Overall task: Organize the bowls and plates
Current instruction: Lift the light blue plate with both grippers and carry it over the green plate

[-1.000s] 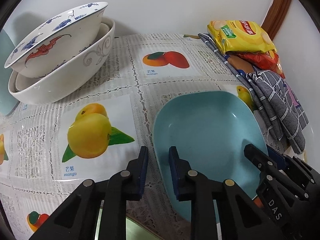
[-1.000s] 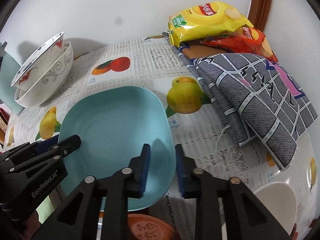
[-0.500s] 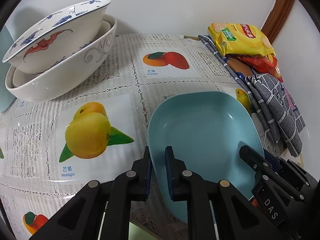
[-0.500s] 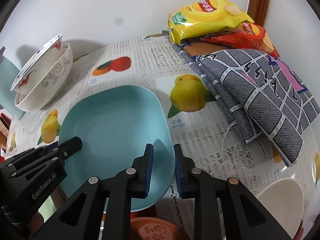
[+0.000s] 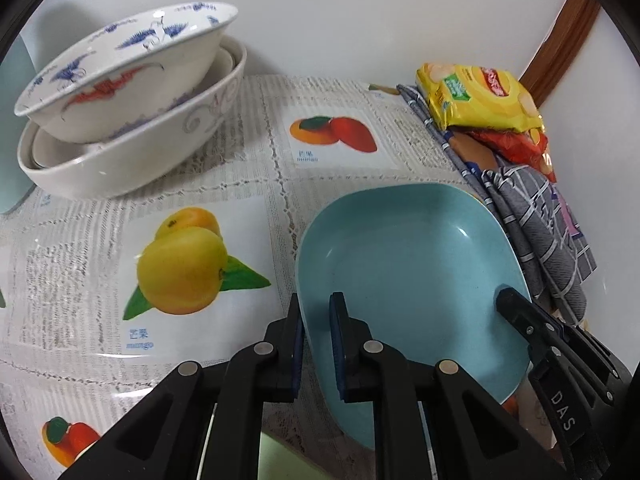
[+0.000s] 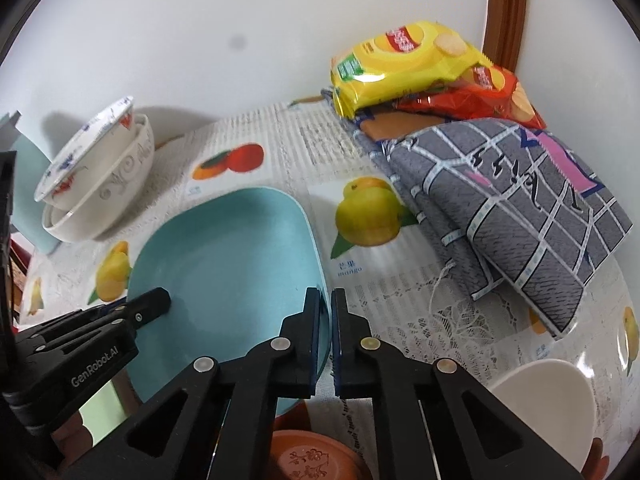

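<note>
A light blue square plate [image 5: 408, 264] is held between both grippers above the fruit-print tablecloth; it also shows in the right wrist view [image 6: 228, 260]. My left gripper [image 5: 316, 320] is shut on the plate's left rim. My right gripper [image 6: 330, 312] is shut on its right rim. Each gripper shows in the other's view, the right one [image 5: 516, 312] at the plate's right edge and the left one [image 6: 152, 304] at its left edge. Stacked white bowls [image 5: 128, 108] with blue and red patterns stand at the back left, also in the right wrist view [image 6: 96, 184].
Yellow and red snack bags [image 6: 420, 68] lie on a folded grey checked cloth [image 6: 512, 200] at the back right by the wall. A cream bowl [image 6: 548, 404] and a brown lid [image 6: 312, 456] sit near the front edge. A pale teal object [image 5: 12, 120] stands at far left.
Both grippers have closed onto the blue plate's rims. The plate has tilted and risen slightly and moved nearer the bowl stack.
</note>
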`<state>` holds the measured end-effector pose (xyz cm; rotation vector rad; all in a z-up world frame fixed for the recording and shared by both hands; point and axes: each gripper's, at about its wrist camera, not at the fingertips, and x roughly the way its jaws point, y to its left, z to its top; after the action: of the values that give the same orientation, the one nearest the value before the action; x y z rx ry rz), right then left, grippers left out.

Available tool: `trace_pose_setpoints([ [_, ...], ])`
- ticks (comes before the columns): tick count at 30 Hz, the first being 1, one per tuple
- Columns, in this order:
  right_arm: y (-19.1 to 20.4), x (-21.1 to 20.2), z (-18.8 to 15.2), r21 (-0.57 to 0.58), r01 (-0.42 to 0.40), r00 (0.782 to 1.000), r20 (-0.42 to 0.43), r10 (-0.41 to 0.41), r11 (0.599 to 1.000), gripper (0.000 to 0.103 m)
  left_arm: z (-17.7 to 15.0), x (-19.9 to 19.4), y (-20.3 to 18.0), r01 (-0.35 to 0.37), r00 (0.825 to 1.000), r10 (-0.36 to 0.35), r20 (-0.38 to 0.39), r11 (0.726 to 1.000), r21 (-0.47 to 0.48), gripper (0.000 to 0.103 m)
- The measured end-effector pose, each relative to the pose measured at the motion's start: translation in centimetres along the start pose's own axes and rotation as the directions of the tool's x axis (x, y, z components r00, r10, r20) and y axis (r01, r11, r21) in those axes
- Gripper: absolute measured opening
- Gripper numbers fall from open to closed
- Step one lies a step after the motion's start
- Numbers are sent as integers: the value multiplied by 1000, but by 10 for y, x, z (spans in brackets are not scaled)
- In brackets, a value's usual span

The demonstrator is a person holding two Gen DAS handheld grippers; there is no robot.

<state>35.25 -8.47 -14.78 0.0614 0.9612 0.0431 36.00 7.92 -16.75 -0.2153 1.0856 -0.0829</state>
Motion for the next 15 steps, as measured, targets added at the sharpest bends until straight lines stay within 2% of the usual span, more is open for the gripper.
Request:
trace_pose_setpoints([
  [5,3,-18,4,-18,-13,1000,21,14,1000,5,2,-25,-6,-4,999,3,48,1000,16,12],
  [11,-3,-55,5,20,-41,998,54,39,999,4,3,-61,-14,31,994,-34,105,999,28,10],
  [15,-4,-81,0,26,-24,996,83,22,999,4,-10,-84,-25,16,992,-22,127,999,50,11],
])
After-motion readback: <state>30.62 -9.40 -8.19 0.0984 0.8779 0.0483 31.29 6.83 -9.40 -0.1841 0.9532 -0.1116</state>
